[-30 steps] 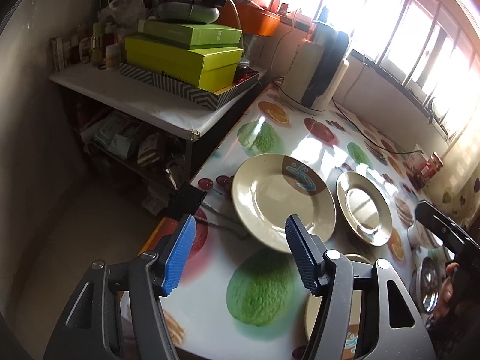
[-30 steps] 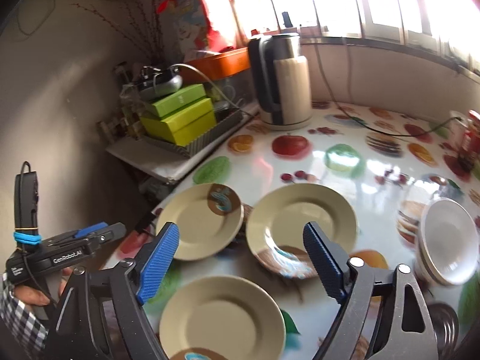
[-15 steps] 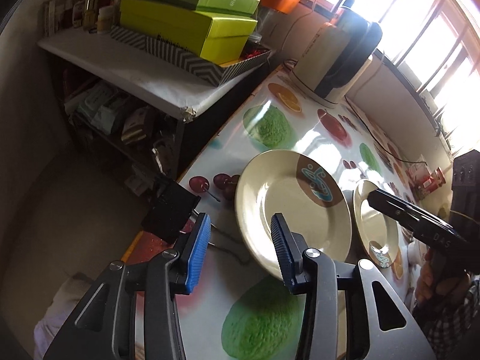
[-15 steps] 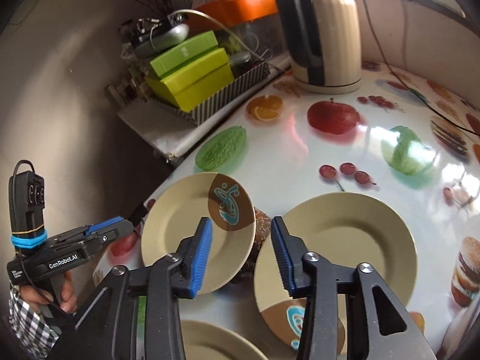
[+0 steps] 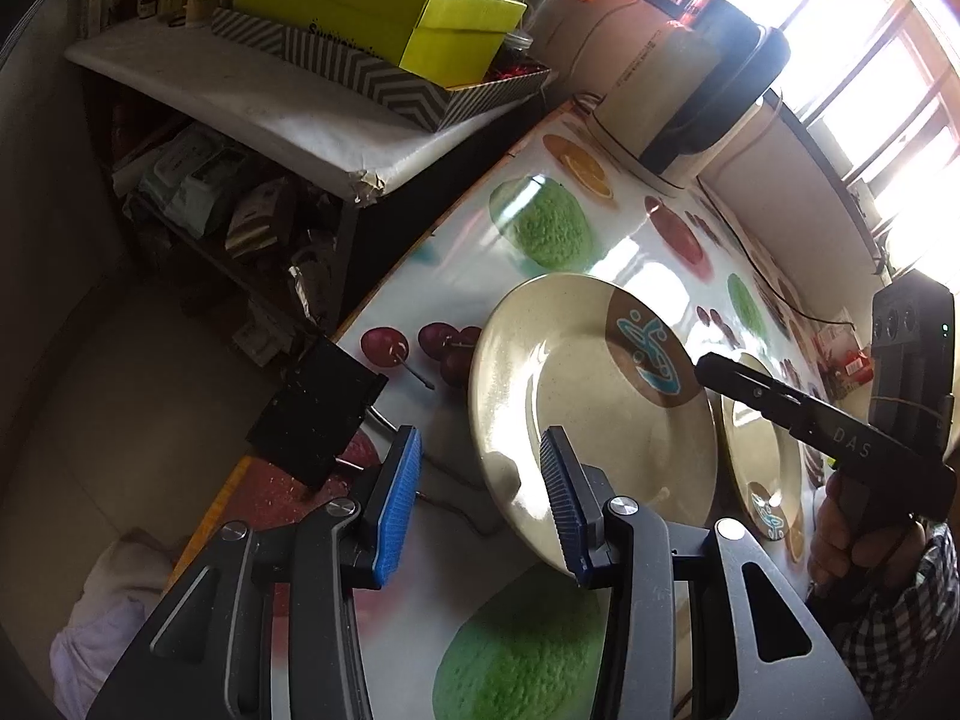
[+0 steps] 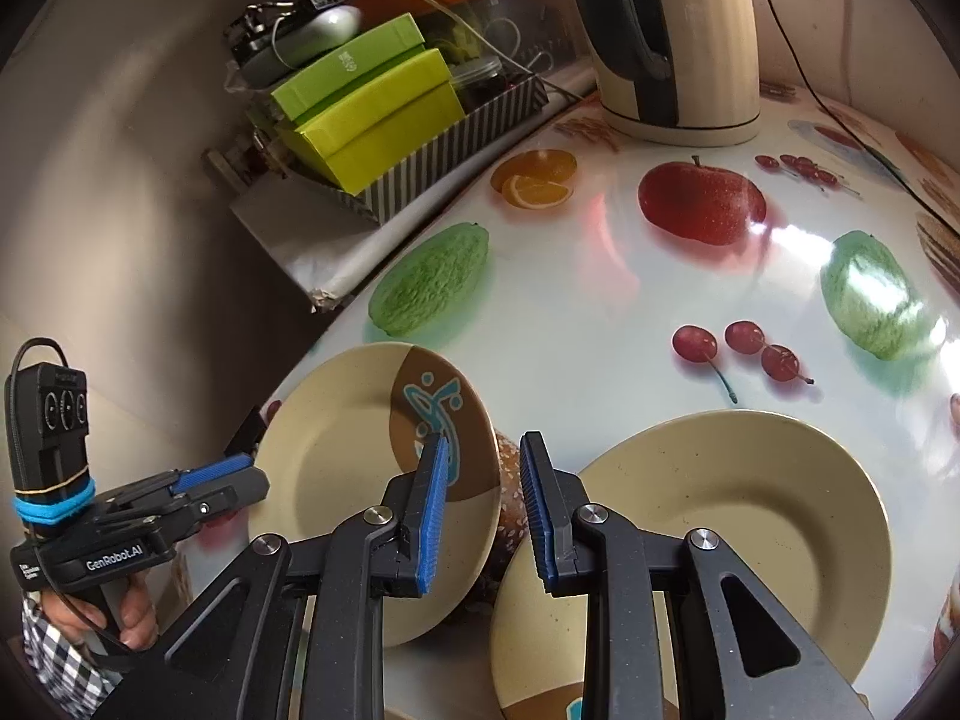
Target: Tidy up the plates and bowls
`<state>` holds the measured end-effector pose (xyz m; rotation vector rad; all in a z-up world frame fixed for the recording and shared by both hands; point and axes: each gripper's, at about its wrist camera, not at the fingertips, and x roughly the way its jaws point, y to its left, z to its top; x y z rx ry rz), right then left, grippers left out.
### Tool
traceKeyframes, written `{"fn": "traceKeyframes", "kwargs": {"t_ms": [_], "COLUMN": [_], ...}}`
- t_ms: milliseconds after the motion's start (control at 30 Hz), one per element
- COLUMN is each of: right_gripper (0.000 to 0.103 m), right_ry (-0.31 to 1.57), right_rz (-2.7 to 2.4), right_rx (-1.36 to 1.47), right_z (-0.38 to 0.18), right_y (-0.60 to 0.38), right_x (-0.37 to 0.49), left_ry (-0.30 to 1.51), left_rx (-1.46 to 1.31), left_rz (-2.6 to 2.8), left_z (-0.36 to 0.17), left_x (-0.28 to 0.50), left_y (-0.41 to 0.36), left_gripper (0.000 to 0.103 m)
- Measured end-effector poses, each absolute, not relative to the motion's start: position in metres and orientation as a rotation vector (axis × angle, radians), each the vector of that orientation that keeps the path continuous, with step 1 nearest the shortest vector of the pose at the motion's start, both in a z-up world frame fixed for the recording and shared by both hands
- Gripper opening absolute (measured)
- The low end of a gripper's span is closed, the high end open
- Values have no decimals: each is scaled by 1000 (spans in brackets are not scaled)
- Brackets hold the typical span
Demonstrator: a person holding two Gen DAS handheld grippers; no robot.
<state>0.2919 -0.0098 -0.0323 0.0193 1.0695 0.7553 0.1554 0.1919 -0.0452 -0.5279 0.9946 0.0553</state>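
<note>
A beige plate with a brown patch and blue motif (image 5: 594,414) lies near the table's left edge; it also shows in the right wrist view (image 6: 354,450). My left gripper (image 5: 480,501) is open, its jaws either side of this plate's near rim, not closed on it. A second beige plate (image 6: 732,516) lies to its right, also in the left wrist view (image 5: 759,456). My right gripper (image 6: 480,510) is partly open, its jaws over the first plate's right rim and the gap between the plates. It holds nothing.
The table (image 6: 600,276) has a glossy fruit-print cover. A cream and black kettle (image 6: 672,30) stands at the back. Green boxes in a striped tray (image 5: 384,30) sit on a side shelf left of the table. A black object (image 5: 315,408) hangs off the table's left edge.
Both grippers have moved forward and down toward the patterned plate. Both have narrowed their jaws from wide open. The left gripper's jaws now straddle the plate's rim.
</note>
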Motion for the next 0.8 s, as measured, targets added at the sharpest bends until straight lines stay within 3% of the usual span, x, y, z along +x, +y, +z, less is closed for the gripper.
{"fn": "traceKeyframes", "kwargs": {"t_ms": [100,200,467,533,800], "right_gripper": [24,24,16,16,14], "right_ry": [1081,1096,1111,1113,1114], "right_rz": [762,768,780,779,778], "right_rx": [33,34,50,56,63], "right_z": [-35,-39,-42,-43,-44], "right_y": [-10,-8,-8,-8,-9], "right_x": [294,295,297,297,297], "left_ry": [991,993,996,1002,998], "left_rx": [-522,-541,-548,-556,-563], "left_rz": [59,52,38,33,45], "left_z": [-44,-46,-46,-48,-48], "left_x": [156,157,161,162,162], "left_y": [191,193,189,188,187], "left_gripper": [39,28,26,22,21]}}
